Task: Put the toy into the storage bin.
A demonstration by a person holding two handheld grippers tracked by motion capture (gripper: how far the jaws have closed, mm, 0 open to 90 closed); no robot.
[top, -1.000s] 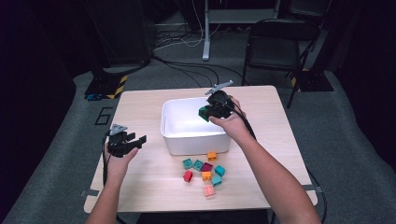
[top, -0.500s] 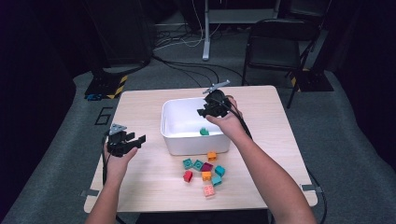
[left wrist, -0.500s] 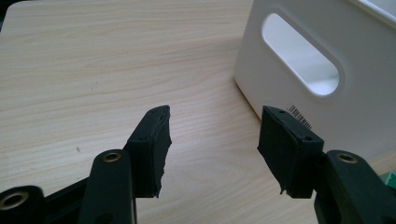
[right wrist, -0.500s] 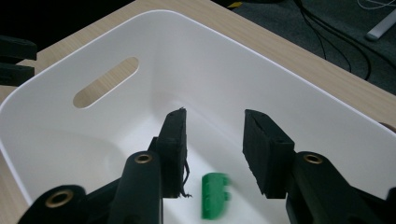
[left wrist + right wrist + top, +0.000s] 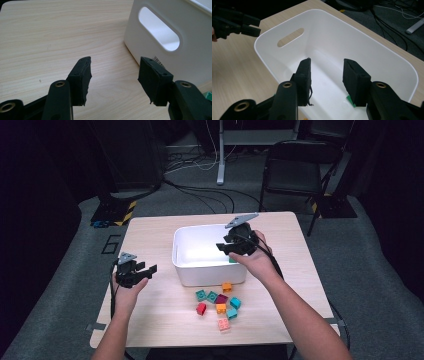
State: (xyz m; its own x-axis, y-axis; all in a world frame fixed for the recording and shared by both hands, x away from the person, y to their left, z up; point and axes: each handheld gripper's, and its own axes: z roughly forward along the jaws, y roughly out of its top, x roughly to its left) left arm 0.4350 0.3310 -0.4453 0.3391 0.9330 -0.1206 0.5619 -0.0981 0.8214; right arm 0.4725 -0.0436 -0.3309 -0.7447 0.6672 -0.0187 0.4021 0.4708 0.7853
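A white bin (image 5: 182,251) stands mid-table. My right gripper (image 5: 223,247) hovers over the bin's right end. Its jaws have just been opening and stand open, with nothing between them (image 5: 327,67). Below them a green brick (image 5: 350,100) lies on the bin floor, and it peeks out by the near wall (image 5: 233,260) in the high view. My left gripper (image 5: 148,270) is held above the table left of the bin, jaws open and empty (image 5: 115,67), facing the bin's slotted end wall (image 5: 172,60).
Several loose bricks lie in front of the bin: an orange one (image 5: 227,286), teal ones (image 5: 201,295), a maroon one (image 5: 221,298), a red one (image 5: 201,308) and a pink one (image 5: 223,323). A chair (image 5: 292,167) stands behind the table.
The right gripper let go of the green brick, which now lies in the bin. The gripper opened and shifted slightly right and up. The left gripper stayed put.
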